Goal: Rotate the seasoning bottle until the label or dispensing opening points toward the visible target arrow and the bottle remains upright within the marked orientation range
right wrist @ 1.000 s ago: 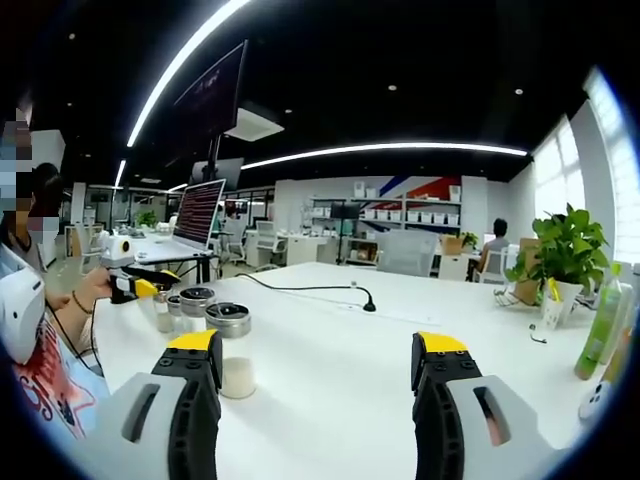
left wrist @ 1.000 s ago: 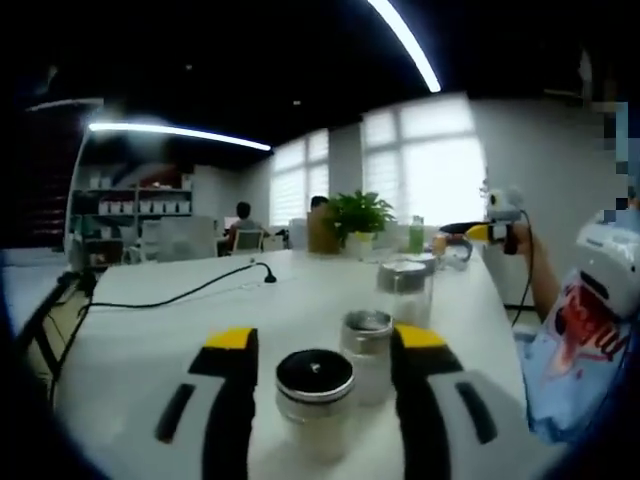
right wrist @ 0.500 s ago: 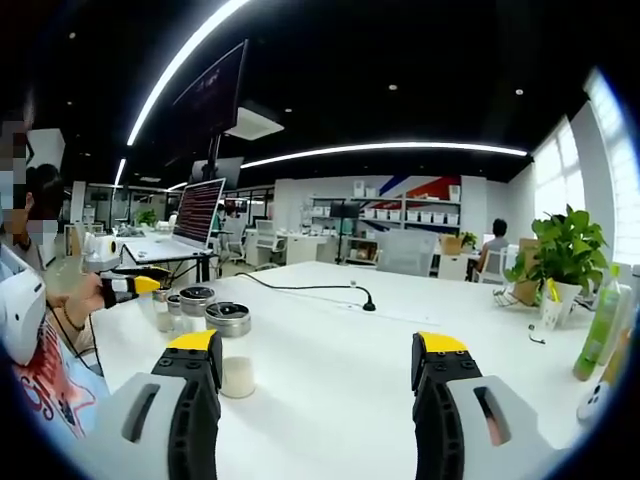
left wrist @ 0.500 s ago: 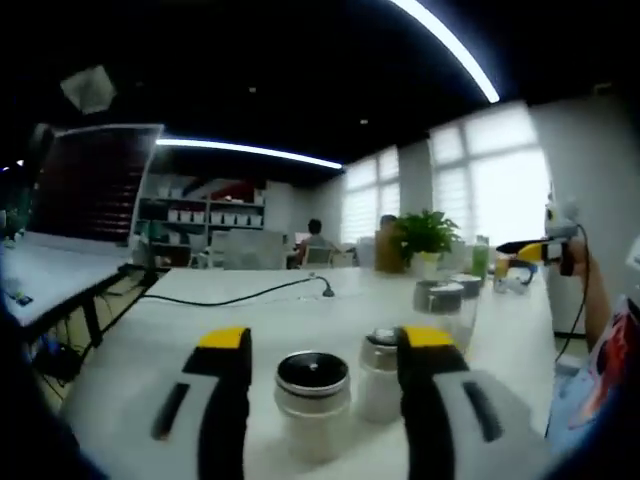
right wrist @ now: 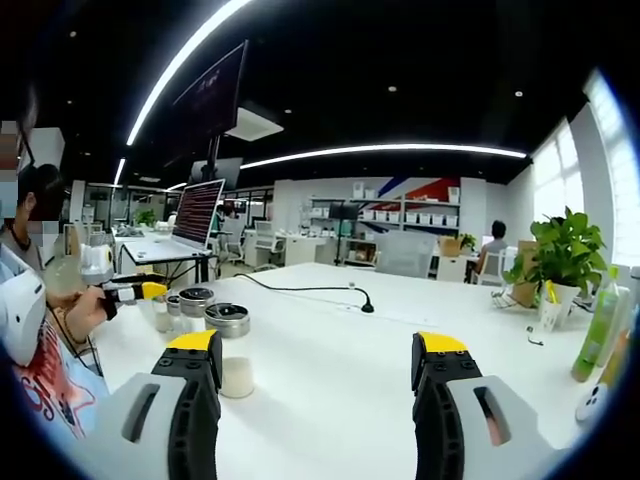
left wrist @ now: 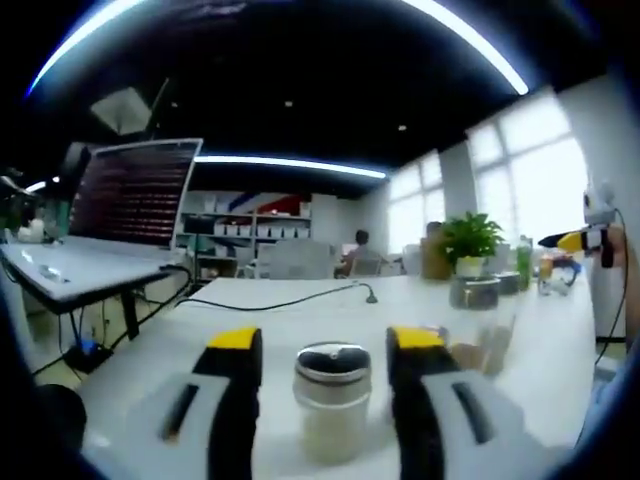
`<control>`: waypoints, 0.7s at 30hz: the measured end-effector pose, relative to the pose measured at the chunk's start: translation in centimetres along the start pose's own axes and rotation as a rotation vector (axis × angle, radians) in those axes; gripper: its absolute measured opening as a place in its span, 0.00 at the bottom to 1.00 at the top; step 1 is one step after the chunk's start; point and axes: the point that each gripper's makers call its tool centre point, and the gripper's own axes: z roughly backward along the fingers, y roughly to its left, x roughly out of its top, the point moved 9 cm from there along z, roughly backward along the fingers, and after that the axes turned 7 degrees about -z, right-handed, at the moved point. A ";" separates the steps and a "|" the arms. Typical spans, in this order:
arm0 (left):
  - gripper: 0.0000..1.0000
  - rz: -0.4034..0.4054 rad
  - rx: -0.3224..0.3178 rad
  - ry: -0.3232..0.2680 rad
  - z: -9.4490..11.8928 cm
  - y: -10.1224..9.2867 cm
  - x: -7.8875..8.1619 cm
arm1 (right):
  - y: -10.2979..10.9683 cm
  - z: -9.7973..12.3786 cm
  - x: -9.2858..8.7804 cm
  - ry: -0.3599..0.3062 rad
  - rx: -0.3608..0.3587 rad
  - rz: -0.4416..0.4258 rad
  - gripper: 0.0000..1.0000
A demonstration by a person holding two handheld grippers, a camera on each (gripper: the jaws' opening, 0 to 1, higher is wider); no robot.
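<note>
The left gripper (left wrist: 320,350) stands open around one bottle (left wrist: 333,400), upright on the table (left wrist: 290,300). Two more jars (left wrist: 480,292) sit at two o'clock. The right gripper (right wrist: 320,365) is open over bare tabletop; three jars (right wrist: 228,320) stand at nine o'clock.

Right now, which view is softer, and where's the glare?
Left gripper view: soft throughout, the seasoning bottle between the jaws is smeared and the windows blow out white. Right gripper view: sharper, the potted plant is crisp, and the ceiling light strip flares; fisheye bends the table edges.
</note>
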 end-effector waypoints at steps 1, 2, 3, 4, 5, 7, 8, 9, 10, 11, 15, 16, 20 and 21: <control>0.52 -0.003 0.004 -0.002 -0.1 -0.2 -0.1 | 0.0 0.0 0.0 0.001 0.000 0.000 0.80; 0.52 -0.009 0.010 0.000 -0.1 -0.2 -0.2 | 0.0 0.0 0.0 0.002 0.000 0.000 0.80; 0.52 -0.014 0.015 0.004 -0.2 -0.1 -0.3 | 0.0 0.0 0.0 0.003 0.000 -0.002 0.80; 0.52 -0.017 0.017 0.007 -0.2 -0.1 -0.4 | -0.1 0.0 -0.1 0.004 -0.001 -0.004 0.80; 0.50 -0.022 0.015 0.007 -0.3 0.0 -0.4 | -0.1 0.0 -0.1 0.005 -0.001 -0.005 0.80; 0.49 -0.020 0.012 0.013 -0.4 0.0 -0.5 | -0.1 0.0 -0.1 0.006 -0.001 -0.003 0.80; 0.50 -0.020 0.012 0.016 -0.4 0.0 -0.6 | -0.1 0.0 -0.1 0.006 -0.002 -0.002 0.80; 0.51 -0.023 0.012 0.019 -0.4 0.0 -0.6 | -0.1 0.0 0.0 0.004 -0.003 -0.001 0.80; 0.51 -0.025 0.013 0.020 -0.4 0.0 -0.6 | -0.1 0.0 0.0 0.002 -0.004 -0.002 0.80; 0.51 -0.026 0.012 0.021 -0.5 0.0 -0.6 | -0.1 0.0 0.0 0.002 -0.002 -0.002 0.80; 0.51 -0.054 0.009 0.045 -0.7 -0.1 -0.8 | -0.1 0.0 -0.1 0.008 0.002 -0.005 0.80; 0.51 -0.052 0.009 0.044 -0.7 -0.1 -0.8 | -0.1 0.0 0.0 0.008 0.003 -0.006 0.80; 0.49 -0.036 -0.003 0.037 -0.8 -0.2 -0.8 | -0.1 0.0 0.0 0.007 0.002 -0.003 0.80; 0.47 -0.038 -0.002 0.027 -0.8 -0.2 -0.7 | -0.1 0.0 0.0 0.006 0.001 -0.003 0.80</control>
